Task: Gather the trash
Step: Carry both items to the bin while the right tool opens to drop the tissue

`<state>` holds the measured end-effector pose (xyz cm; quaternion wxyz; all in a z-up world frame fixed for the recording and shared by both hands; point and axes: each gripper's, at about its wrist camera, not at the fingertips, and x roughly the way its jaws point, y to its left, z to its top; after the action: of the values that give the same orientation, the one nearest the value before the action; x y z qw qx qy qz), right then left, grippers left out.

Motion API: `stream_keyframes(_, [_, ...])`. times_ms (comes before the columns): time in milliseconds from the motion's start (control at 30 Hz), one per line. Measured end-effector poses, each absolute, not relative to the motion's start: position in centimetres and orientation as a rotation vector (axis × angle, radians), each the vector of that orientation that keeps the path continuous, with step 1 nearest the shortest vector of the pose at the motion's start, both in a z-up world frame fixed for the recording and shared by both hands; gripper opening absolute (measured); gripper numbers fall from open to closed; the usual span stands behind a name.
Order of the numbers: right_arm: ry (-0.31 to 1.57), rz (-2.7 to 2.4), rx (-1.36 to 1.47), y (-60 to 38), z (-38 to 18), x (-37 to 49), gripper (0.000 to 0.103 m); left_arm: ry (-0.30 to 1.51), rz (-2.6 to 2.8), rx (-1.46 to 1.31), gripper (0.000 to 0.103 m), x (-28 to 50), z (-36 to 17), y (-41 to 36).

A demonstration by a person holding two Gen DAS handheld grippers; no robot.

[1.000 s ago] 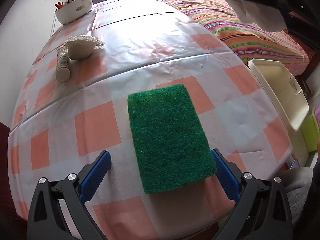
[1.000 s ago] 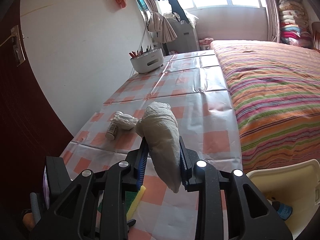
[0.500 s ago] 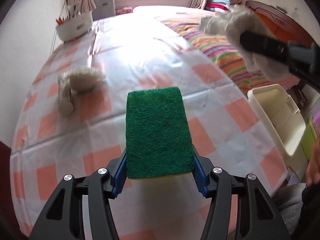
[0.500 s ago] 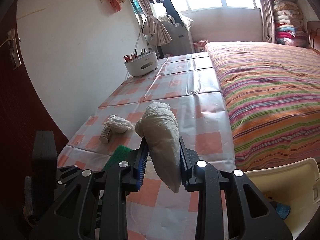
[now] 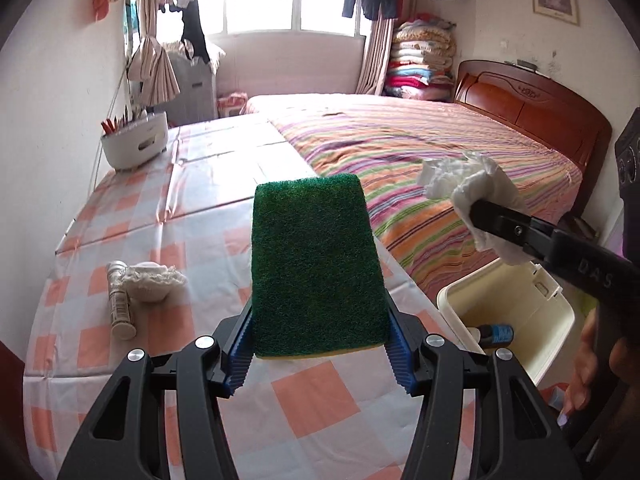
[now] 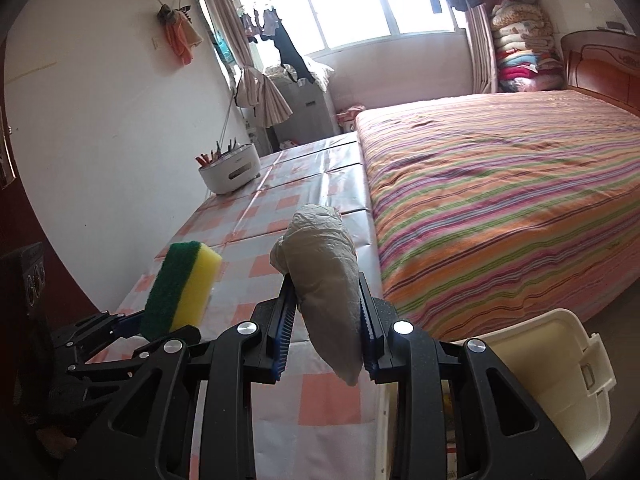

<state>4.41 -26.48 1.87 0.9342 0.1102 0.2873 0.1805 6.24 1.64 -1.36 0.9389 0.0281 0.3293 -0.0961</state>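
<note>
Now left gripper [image 5: 320, 354] clamped on green-and-yellow rectangular scouring sponge [image 5: 316, 264], jaws half closed, sponge lifted clear above pink-and-white checked tablecloth [image 5: 200, 216]. Right gripper [image 6: 326, 330] pinched narrow on crumpled white tissue wad [image 6: 324, 264], just left of open cream plastic bin [image 6: 560, 364]. Bin stands beside cloth's right edge; small blue-labelled bottle [image 5: 498, 332] inside. White tube [image 5: 120, 308] and lace-edged white wad [image 5: 152, 284] lie on cloth, left of sponge.

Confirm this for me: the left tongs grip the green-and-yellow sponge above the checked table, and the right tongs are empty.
One mistake: the right tongs are not empty; they are shut on a crumpled white tissue wad, as the right wrist view shows. The left tongs do grip the sponge above the checked table.
</note>
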Motion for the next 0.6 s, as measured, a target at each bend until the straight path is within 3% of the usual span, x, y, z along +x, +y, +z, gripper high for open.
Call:
stream_keyframes(467, [0.603, 0.184, 0.258, -34.0, -1.1, 1.3, 0.029, 0.670, -0.299, 0.071, 0.055, 5.3, -0.9, -2.3])
stream_keyframes(600, [0.602, 0.141, 0.252, -35.0, -1.6, 0.4, 0.035, 0.681, -0.330, 0.094, 0.055, 4.8, -1.2, -4.1])
